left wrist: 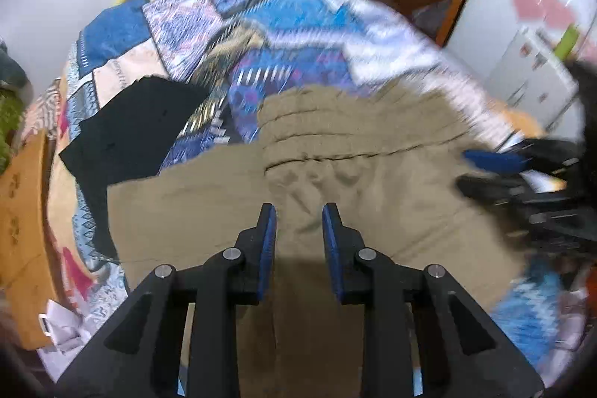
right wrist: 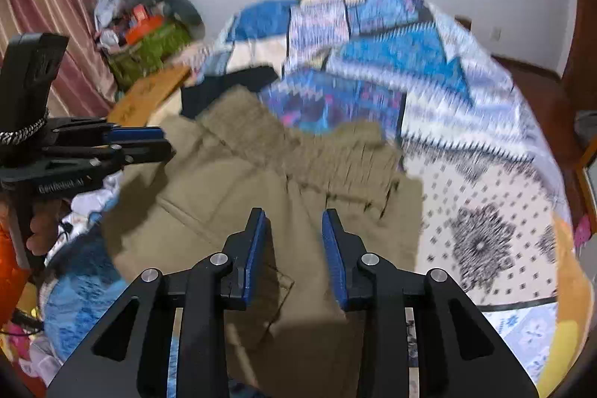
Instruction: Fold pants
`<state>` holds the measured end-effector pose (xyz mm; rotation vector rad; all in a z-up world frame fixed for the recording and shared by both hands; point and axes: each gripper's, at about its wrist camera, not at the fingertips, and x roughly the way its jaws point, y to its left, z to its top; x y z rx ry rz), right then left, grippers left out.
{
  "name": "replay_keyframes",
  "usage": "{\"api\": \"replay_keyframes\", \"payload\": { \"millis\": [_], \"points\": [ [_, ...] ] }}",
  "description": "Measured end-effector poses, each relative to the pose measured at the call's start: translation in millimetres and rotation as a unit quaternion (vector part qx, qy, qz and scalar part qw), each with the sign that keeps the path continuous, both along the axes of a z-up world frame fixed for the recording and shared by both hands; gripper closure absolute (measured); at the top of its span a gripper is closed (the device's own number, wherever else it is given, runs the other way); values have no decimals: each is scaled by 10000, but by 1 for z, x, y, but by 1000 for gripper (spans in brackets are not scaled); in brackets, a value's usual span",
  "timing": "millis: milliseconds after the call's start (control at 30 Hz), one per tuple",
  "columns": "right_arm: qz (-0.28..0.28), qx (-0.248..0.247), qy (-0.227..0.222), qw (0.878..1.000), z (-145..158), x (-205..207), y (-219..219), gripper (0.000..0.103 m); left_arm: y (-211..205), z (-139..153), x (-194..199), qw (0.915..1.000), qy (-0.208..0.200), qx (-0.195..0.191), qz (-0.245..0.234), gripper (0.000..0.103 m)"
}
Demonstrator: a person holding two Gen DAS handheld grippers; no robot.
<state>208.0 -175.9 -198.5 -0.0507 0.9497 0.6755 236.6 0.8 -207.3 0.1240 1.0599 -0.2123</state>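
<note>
I am holding my left gripper (left wrist: pixel 299 211) and right gripper (right wrist: pixel 294 217) with fingers apart, gripping nothing, above the khaki pants (left wrist: pixel 335 181) lying rumpled at frame centre on the patchwork bedspread (right wrist: pixel 466 144), folding apparently barely begun.

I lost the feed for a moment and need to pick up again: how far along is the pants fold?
Early stage. Done: the khaki pants lie on the patterned bedspread, waistband bunched, seemingly doubled leg over leg, though blur hides details. In hand: nothing; the left gripper and right gripper both hover open above the fabric. Left: smooth the wrinkles, then grip an end and fold it over. The black garment lies partly beneath.
</note>
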Motion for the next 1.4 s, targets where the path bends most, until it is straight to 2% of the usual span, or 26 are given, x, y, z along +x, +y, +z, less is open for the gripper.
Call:
{"api": "replay_keyframes", "payload": {
  "millis": [100,233,333,400,433,467,500,567,600,633,667,800,1000,1067,1133,1167,1200,1267,1333,1400],
  "points": [
    [-122,-7,53,9999,-3,0,-13,81,7,2,2,9999,-24,-91,37,75],
    [-228,39,115,9997,7,-4,-29,82,29,17,-2,9993,-132,-246,263,71],
    [-306,-130,-91,9994,17,-10,-34,78,46,28,-14,9984,-350,-13,443,71],
    [-348,-177,-175,9991,22,-11,-39,74,57,32,-22,9977,-403,111,536,66],
    [-415,-178,-204,9988,24,-11,-42,70,66,31,-25,9970,-422,139,635,59],
    [-494,-161,-234,9984,25,-10,-45,57,76,30,-27,9961,-429,164,758,50],
    [-598,-131,-280,9977,25,-9,-48,45,83,28,-28,9952,-426,171,864,46],
    [-756,-100,-311,9966,24,-6,-53,37,99,21,-30,9934,-335,120,1088,35],
    [-806,-95,-235,9964,20,-3,-54,36,109,15,-30,9921,-214,29,1238,31],
    [-851,-67,-81,9963,15,0,-55,36,116,10,-30,9909,-126,-71,1341,22],
    [-869,-35,23,9962,11,3,-56,36,120,5,-29,9898,-57,-167,1416,20],
    [-932,226,706,9929,-14,14,-58,36,133,-17,-23,9849,319,-677,1562,20],
    [-1022,765,1232,9841,-30,27,-62,34,130,-35,-6,9800,541,-1137,1544,19],
    [-1004,825,1280,9832,-33,32,-59,31,132,-36,-1,9777,596,-1301,1535,19],
    [-969,863,1305,9829,-34,36,-57,33,132,-38,4,9751,630,-1472,1537,20],
    [-957,903,1327,9824,-35,38,-57,35,131,-37,5,9754,605,-1474,1527,24],
    [-945,953,1342,9818,-35,39,-56,40,129,-36,7,9765,554,-1479,1466,28],
    [-907,990,1342,9818,-34,41,-53,48,125,-34,9,9776,525,-1504,1378,47],
    [-901,972,1295,9827,-34,41,-50,52,119,-30,12,9797,441,-1372,1395,52],
    [-887,897,1230,9844,-32,41,-46,60,115,-27,15,9821,376,-1226,1379,64]
  ]
}}
